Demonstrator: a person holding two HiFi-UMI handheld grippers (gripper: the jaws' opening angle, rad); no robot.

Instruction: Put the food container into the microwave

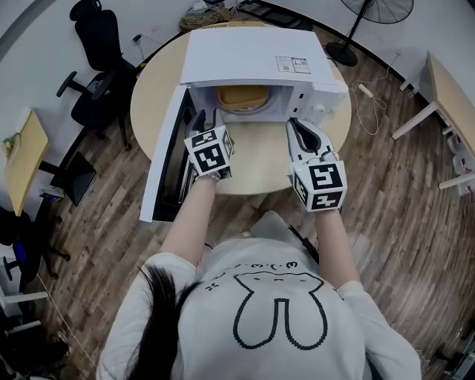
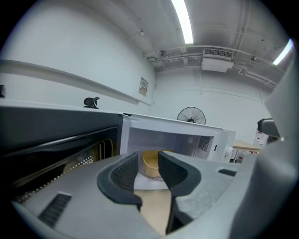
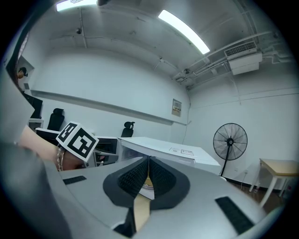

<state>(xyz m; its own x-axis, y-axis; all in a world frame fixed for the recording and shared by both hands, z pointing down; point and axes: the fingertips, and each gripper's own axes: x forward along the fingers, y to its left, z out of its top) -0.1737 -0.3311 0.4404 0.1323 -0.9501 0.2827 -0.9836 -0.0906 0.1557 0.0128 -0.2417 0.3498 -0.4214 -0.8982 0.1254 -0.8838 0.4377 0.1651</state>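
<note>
Nearest, in the head view: a pale T-shirt (image 1: pixel 274 312) printed with a rabbit outline, and two bare forearms (image 1: pixel 189 215) reaching forward.

Left gripper (image 1: pixel 205 122) just in front of the open microwave (image 1: pixel 256 56), with a cube of square black-and-white markers on its back. Ribbed dark rubber fingers (image 2: pixel 125 173) parted by a narrow gap, gripping nothing, aimed at the cavity.

Right gripper (image 1: pixel 299 132) alongside, near the microwave's right front corner. Textured fingers (image 3: pixel 133 179) pressed together at the tips, empty.

Beneath both, a round surface (image 1: pixel 156 93) of light wood grain. On it the microwave: boxy, white, smooth, a label on its flat top. Door (image 1: pixel 165 159) swung wide to the left.

Inside the cavity: food container (image 1: pixel 243 97), tan, matte, rounded-rectangular with shallow walls, apart from both grippers.

Farther off: plank floor (image 1: pixel 415 200), a black office chair (image 1: pixel 96 44), a round-caged standing fan (image 1: pixel 382 9).
</note>
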